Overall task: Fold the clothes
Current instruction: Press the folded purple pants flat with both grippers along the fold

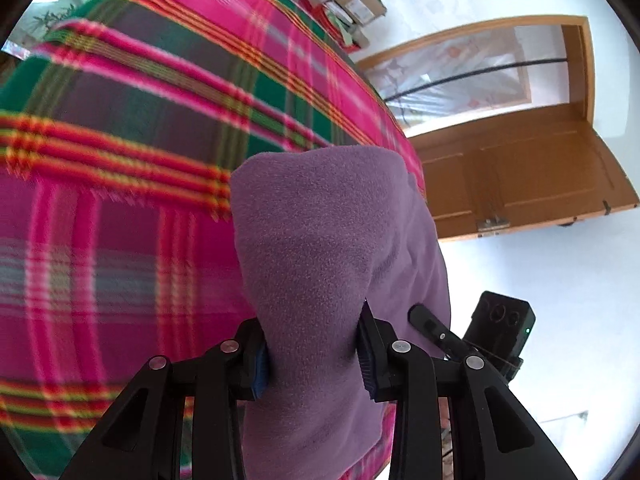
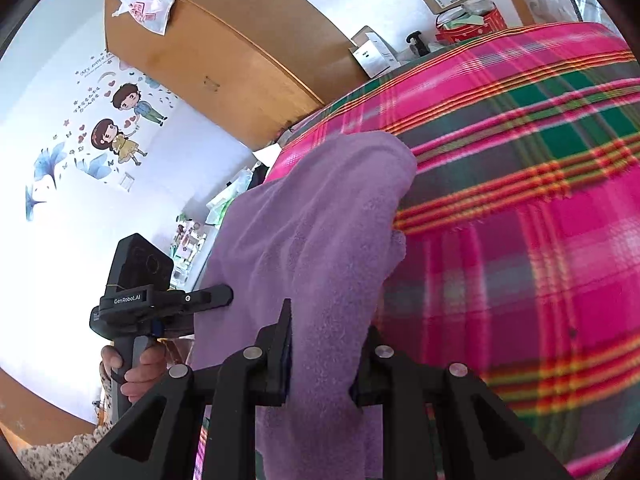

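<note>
Grippers left (image 1: 314, 354) and right (image 2: 322, 354) side by side, both clamped on soft purple fleece garment (image 1: 320, 248) above pink-and-green plaid blanket (image 1: 120, 140).

Plaid blanket (image 1: 120, 200) lies bare ahead (purple cloth (image 1: 320, 260) blocks near view).
</note>
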Motion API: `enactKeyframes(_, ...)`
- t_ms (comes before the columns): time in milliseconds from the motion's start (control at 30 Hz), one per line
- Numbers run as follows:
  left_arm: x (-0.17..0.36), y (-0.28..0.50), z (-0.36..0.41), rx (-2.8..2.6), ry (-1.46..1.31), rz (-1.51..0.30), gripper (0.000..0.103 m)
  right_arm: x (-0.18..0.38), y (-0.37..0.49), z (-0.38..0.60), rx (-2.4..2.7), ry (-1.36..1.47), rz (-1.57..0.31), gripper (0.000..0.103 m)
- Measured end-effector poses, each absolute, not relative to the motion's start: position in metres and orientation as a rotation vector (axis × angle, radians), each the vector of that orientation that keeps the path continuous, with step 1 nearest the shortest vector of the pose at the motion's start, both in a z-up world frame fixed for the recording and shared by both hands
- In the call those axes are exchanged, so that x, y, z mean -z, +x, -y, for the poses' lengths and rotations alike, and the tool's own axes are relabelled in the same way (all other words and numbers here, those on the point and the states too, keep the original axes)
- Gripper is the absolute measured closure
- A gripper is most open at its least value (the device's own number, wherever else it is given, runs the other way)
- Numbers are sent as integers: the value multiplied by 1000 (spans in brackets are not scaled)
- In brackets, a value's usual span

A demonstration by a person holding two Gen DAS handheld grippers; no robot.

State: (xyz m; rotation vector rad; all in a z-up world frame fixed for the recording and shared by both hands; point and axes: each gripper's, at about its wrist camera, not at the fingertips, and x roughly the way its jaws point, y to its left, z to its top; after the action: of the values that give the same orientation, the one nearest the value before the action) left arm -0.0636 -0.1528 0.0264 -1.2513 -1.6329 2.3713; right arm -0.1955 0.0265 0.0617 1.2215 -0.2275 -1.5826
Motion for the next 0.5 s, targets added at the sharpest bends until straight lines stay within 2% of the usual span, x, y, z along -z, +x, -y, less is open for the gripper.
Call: enactKeyframes(500, -17, -84, 159, -2445, -1231, 1709, 66, -43, -215, 29, 1581, 1211, 280, 82)
